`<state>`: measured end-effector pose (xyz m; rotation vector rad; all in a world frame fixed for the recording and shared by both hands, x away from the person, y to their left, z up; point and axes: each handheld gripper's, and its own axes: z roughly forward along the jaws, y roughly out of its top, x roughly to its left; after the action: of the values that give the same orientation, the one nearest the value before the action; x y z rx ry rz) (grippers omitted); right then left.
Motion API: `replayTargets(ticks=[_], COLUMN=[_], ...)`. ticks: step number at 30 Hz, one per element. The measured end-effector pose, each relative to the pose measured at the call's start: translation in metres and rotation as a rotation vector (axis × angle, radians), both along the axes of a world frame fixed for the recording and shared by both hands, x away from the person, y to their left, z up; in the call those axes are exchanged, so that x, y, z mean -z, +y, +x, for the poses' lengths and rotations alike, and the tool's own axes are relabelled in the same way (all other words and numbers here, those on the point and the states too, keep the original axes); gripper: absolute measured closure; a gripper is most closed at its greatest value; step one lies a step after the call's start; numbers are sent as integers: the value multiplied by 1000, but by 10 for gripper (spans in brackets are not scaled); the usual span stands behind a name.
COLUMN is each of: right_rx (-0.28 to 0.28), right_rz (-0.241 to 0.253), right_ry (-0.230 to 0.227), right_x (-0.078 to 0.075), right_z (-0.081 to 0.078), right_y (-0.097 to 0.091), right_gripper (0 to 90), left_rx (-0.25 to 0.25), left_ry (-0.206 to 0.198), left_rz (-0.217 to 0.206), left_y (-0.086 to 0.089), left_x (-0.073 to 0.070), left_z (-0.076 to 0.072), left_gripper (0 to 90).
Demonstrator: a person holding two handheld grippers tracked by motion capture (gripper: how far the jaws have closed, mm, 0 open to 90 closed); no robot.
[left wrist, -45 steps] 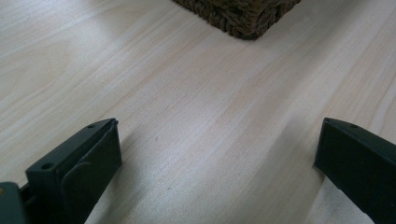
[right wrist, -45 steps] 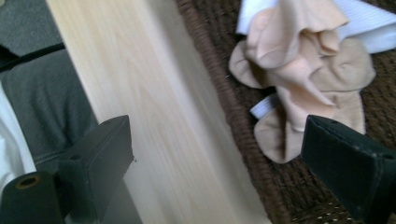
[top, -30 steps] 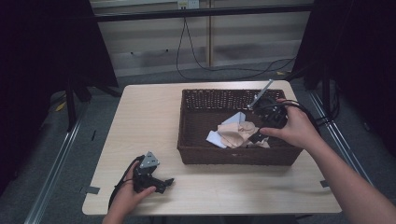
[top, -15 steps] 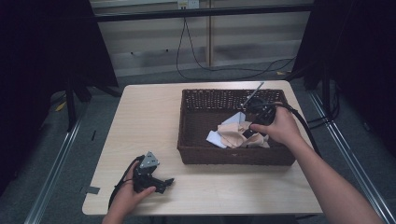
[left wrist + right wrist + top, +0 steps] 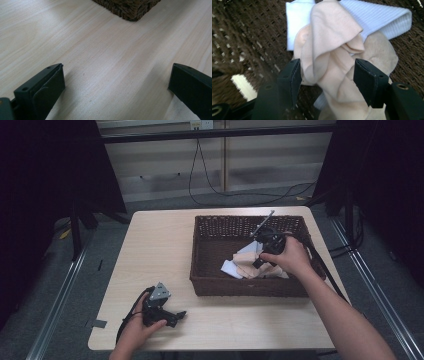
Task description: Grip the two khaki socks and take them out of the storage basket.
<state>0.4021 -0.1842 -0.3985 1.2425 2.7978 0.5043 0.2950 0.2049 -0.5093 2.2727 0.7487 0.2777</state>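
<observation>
currently right gripper point(image 5: 325, 80) is down inside the wicker basket point(image 5: 200, 270), jaws straddling a raised fold of the beige cloth point(image 5: 332, 57). jaws have just been closing, now roughly half open; the fold sits between them, the left pad about touching it, the right pad with a sliver of gap, so not a firm pinch yet by my reading. aiming at the ridge makes sense: it is the highest, loosest part of the heap, easiest to catch without scraping the weave.

beige cloth lies crumpled toward the right of the basket floor, partly over a white ribbed cloth point(image 5: 382, 15) that pokes out beyond it. no clean long axis; in the right gripper view the ridge runs roughly from the jaws away and a little left, bunched rather than flat.

left gripper point(image 5: 172, 314) rests on the table point(image 5: 160, 235) at the near left, well apart from the basket, jaws wide and empty, likely parked out of the way.
</observation>
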Motion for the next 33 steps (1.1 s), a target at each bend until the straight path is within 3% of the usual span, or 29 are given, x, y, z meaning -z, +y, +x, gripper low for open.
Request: replayTargets(ticks=[4,8,11,14,16,18,19,23,28,33], right_rx=[-2,-3,-10,-37,-48,-56,-56,-87,-102,-96], right_rz=[11,-37,-41,-66,-72,-56,-49,-67,-21,-23], right_ry=[14,4,10,21,24,15,21,27,2,-11], right_x=[7,14,16,18,18,15,14,3,-21,-38], right_z=[5,10,14,17,18,17,17,11,1,-6], right_y=[4,11,18,24,26,26,26,24,13,-1], right_gripper=[385,362,363,445,651,830,863,873,873,873], left_rx=[1,-4,-4,-4,-2,-1,-2,1,2,4], left_ry=[1,1,1,2,2,2,2,-1,0,-4], left_rz=[1,-9,-9,-9,-9,-8,-9,-9,-8,-5], left_y=[0,0,0,0,0,0,0,0,0,0], left_x=[0,0,0,0,0,0,0,0,0,0], left_z=[0,0,0,0,0,0,0,0,0,0], left_gripper=[0,0,0,0,0,0,0,0,0,0])
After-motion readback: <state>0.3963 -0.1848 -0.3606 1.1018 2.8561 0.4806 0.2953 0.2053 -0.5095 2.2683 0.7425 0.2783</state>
